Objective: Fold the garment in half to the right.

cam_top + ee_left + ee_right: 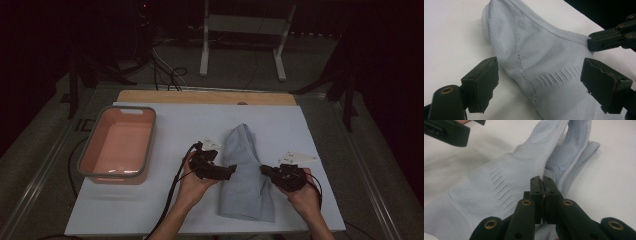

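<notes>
**Pinning one edge of the garment while the other claw lines up**

The pale blue garment (245, 172) lies lengthwise on the white table (310, 125), folded narrow, between my two hands. My right gripper (543, 185) has its jaws pressed together on the banded edge at the garment's right side; I judge this grip is there to anchor the cloth so it doesn't slide when the other side is taken. My left gripper (539, 77) hangs over the opposite side with its jaws spread wide, the ribbed fabric lying between them but not yet pinched. It looks set to close on that edge, so both sides can be lifted or folded together. The pink basin (120, 142) sits well apart to the left, probably where the cloth belongs.
</notes>
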Demonstrator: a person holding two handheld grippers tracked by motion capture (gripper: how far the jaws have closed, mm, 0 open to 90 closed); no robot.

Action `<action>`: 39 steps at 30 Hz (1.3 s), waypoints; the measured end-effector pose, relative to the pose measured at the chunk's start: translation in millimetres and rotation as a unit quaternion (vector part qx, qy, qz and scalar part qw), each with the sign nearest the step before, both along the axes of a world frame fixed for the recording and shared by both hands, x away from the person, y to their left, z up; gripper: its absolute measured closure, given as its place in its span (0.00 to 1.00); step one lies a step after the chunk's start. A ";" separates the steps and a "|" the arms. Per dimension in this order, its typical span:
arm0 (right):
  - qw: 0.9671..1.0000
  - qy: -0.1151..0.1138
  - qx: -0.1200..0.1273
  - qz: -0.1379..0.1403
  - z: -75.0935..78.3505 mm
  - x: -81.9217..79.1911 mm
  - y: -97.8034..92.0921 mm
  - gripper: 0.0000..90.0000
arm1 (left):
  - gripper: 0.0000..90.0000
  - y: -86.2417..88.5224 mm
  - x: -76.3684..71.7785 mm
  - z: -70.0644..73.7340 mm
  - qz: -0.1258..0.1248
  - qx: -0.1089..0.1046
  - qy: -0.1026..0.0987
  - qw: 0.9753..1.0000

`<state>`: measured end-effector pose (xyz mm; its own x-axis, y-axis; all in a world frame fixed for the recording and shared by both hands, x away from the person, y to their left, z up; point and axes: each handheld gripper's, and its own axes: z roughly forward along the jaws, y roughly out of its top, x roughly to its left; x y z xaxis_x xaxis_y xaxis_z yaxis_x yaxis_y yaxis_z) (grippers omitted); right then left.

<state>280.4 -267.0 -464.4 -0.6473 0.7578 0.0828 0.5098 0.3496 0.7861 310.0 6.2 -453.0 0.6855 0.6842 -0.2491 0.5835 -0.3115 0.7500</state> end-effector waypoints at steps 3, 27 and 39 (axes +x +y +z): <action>1.000 -0.001 0.005 -0.006 2.7 -1.2 -4.6 0.98 | 0.19 -5.7 -0.5 -0.6 -0.005 0.004 -0.001 1.000; 1.000 0.003 -0.009 -0.023 1.3 -1.7 -15.4 0.98 | 0.62 -46.5 -8.3 -20.3 -0.080 0.040 0.008 0.996; 0.999 0.013 -0.031 -0.036 -6.1 -0.6 -16.5 0.94 | 0.68 -67.5 -7.6 -39.8 -0.090 0.090 0.015 0.992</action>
